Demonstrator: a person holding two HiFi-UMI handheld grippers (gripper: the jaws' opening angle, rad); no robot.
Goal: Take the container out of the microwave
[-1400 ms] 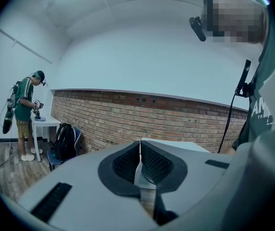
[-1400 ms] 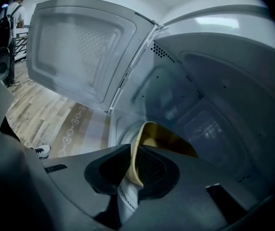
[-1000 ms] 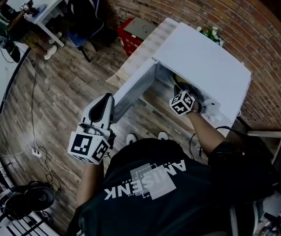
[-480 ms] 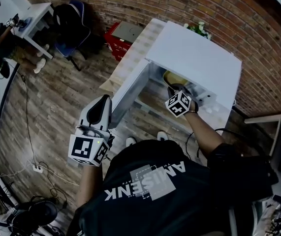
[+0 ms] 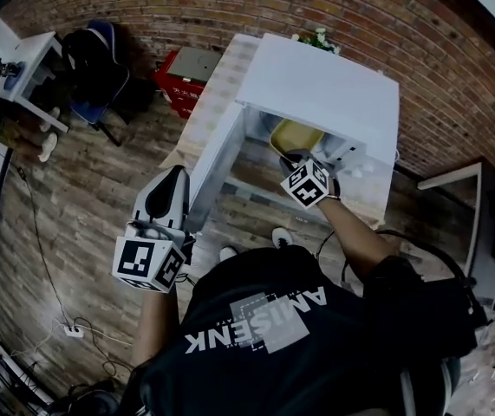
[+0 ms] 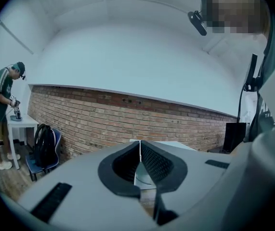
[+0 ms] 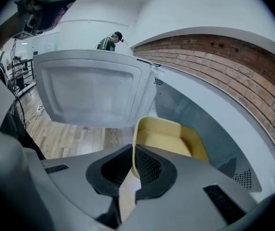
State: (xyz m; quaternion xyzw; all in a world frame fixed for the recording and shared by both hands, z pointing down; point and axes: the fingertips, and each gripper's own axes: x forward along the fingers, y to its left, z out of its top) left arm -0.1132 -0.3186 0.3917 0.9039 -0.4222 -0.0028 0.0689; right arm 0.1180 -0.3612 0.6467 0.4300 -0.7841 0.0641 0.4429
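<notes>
A yellow container (image 5: 296,134) sits in the mouth of the white microwave (image 5: 325,85), whose door (image 5: 217,159) swings open to the left. My right gripper (image 5: 293,155) is shut on the container's near rim. In the right gripper view the pads pinch that rim (image 7: 134,150), and the container (image 7: 171,138) tilts out of the grey cavity (image 7: 195,109) beside the open door (image 7: 94,90). My left gripper (image 5: 177,173) hangs by the door's outer edge. Its jaws (image 6: 139,150) are shut with nothing between them.
The microwave stands on a light wooden counter (image 5: 208,102) against a brick wall. A small plant (image 5: 316,38) is behind it and a red box (image 5: 182,72) beside it. A chair with a dark backpack (image 5: 95,68) and a person at a white desk (image 6: 2,105) are far left.
My right gripper has drawn back and up with the yellow container, which now shows more fully at the microwave's opening. The left gripper has hardly moved.
</notes>
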